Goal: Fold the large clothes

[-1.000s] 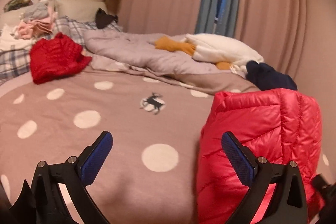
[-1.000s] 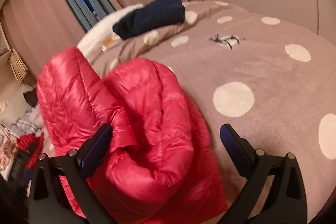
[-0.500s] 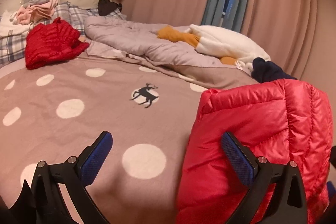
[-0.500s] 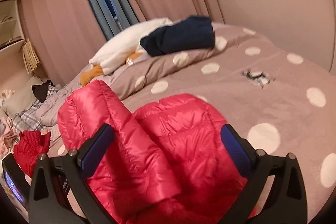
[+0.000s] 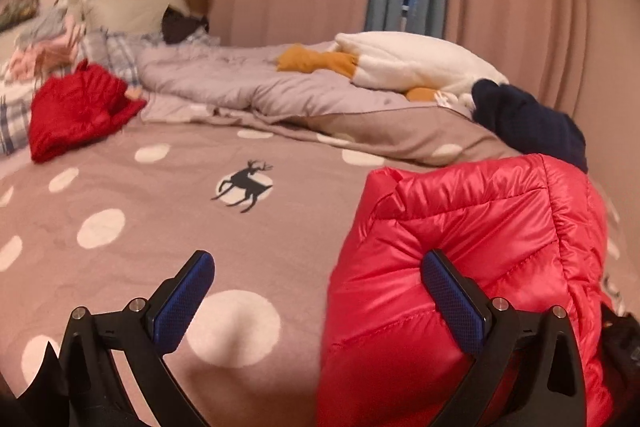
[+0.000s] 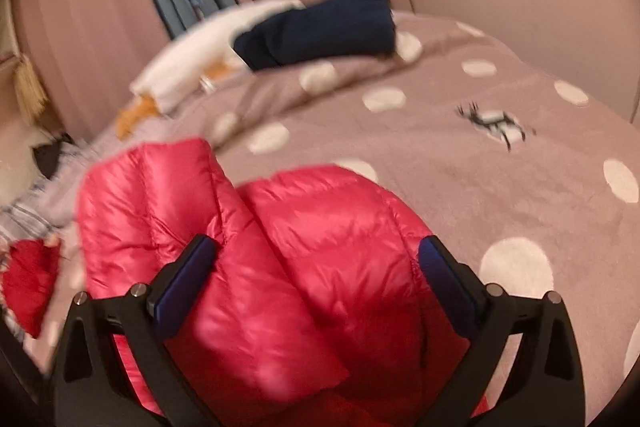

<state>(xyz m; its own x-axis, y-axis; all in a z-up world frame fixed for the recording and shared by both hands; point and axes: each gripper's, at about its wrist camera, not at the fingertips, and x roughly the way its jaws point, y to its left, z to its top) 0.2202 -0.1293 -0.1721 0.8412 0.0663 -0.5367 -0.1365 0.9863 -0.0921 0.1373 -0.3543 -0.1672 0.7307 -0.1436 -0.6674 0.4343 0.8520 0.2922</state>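
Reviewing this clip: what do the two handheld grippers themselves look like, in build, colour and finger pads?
Both look alike. The left gripper and right gripper each have a matte black, angular frame with triangular cut-outs and small silver bolts at the finger joints. Each finger ends in a flat, elongated blue pad with a fine textured surface. No cables, labels, hands or sleeves show.

Since a second ago, your left gripper (image 5: 318,301) draws nearer the folded red jacket (image 5: 480,247), its right finger now pressing into it. Your right gripper (image 6: 318,285) swings up, revealing more bed.
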